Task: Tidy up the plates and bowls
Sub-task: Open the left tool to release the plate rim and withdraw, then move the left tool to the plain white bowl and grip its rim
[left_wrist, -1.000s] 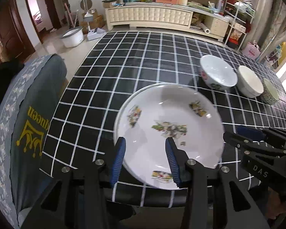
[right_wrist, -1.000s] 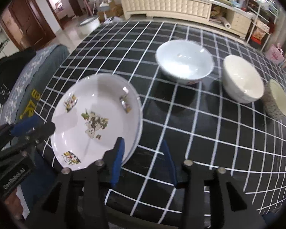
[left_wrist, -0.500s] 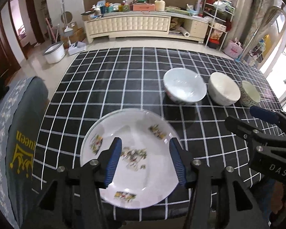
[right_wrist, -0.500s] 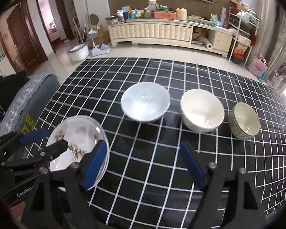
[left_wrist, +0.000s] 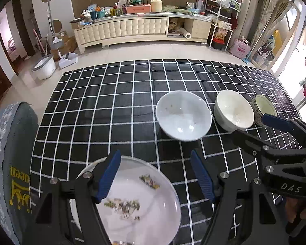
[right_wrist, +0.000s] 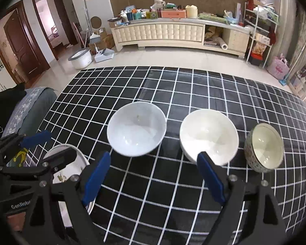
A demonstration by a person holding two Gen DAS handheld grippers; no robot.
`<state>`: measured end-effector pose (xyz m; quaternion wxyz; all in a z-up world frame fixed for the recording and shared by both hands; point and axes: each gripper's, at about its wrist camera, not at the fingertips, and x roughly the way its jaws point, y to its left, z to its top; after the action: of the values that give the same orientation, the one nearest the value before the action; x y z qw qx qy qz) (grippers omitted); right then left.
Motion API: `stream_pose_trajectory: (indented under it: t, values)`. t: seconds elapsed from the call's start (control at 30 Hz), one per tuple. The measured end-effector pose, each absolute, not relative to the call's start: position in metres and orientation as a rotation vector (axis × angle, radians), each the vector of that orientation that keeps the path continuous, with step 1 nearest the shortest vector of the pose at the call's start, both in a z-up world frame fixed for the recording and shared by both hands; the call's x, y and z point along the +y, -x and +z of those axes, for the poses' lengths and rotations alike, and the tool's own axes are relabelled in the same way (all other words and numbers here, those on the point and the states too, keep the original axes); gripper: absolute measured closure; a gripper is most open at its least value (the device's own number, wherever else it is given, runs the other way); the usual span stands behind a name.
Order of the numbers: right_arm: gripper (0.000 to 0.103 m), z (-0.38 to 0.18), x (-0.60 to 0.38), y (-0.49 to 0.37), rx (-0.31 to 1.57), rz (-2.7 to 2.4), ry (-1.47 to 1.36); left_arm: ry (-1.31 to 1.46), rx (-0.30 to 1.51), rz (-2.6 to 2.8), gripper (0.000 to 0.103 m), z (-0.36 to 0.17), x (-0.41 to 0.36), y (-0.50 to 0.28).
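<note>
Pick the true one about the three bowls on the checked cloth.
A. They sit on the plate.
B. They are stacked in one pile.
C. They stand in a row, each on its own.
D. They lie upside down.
C: the pale blue bowl, the white bowl and the small patterned bowl stand upright side by side, while the plate lies apart.

Your table (left_wrist: 116, 102) carries a black cloth with a white grid over its whole top. At its near left corner you have a patterned plate (left_wrist: 144, 204), flat on the cloth. Toward the right edge three bowls stand upright in a row: a bluish-white bowl (right_wrist: 136, 129), a cream bowl (right_wrist: 209, 135) just beside it, then a small dark-patterned bowl (right_wrist: 264, 148).
</note>
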<state>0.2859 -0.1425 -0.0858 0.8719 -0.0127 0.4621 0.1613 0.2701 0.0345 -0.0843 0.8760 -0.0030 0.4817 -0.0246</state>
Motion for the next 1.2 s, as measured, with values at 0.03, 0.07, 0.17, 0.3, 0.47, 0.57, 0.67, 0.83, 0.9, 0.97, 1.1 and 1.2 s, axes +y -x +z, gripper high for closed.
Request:
stream_pose_trajectory:
  t: [0.03,0.07,0.17,0.3,0.47,0.57,0.67,0.83,0.9,0.97,1.1,1.2]
  values:
    - [0.013,-0.086,-0.141,-0.289,0.967,0.337,0.032,0.010,1.009,-0.051,0.034,-0.086,0.035,-0.277]
    - [0.014,-0.087,-0.141,-0.294,0.966,0.338,0.039,0.012,1.012,-0.053,0.034,-0.087,0.035,-0.281]
    - [0.014,-0.092,-0.139,-0.304,0.972,0.337,0.062,0.027,1.032,-0.056,0.034,-0.094,0.039,-0.299]
    - [0.014,-0.099,-0.133,-0.318,0.981,0.343,0.090,0.041,1.053,-0.046,0.034,-0.104,0.046,-0.320]
    - [0.014,-0.108,-0.129,-0.337,1.004,0.354,0.118,0.055,1.085,-0.058,0.034,-0.118,0.052,-0.342]
    - [0.014,-0.115,-0.123,-0.347,1.011,0.332,0.188,0.037,1.094,-0.071,0.034,-0.125,0.051,-0.353]
    - [0.014,-0.121,-0.120,-0.356,1.031,0.352,0.209,0.016,1.105,-0.079,0.034,-0.132,0.046,-0.364]
    - [0.024,-0.131,-0.113,-0.366,1.056,0.373,0.255,0.013,1.140,-0.073,0.038,-0.146,0.049,-0.377]
    - [0.030,-0.136,-0.110,-0.370,1.068,0.383,0.261,0.008,1.153,-0.080,0.045,-0.152,0.048,-0.378]
    - [0.036,-0.143,-0.108,-0.373,1.093,0.389,0.259,-0.007,1.160,-0.080,0.052,-0.156,0.046,-0.379]
    - [0.053,-0.155,-0.109,-0.374,1.129,0.398,0.235,0.030,1.183,-0.111,0.060,-0.162,0.045,-0.382]
    - [0.058,-0.159,-0.110,-0.375,1.136,0.396,0.221,0.034,1.187,-0.124,0.067,-0.165,0.045,-0.381]
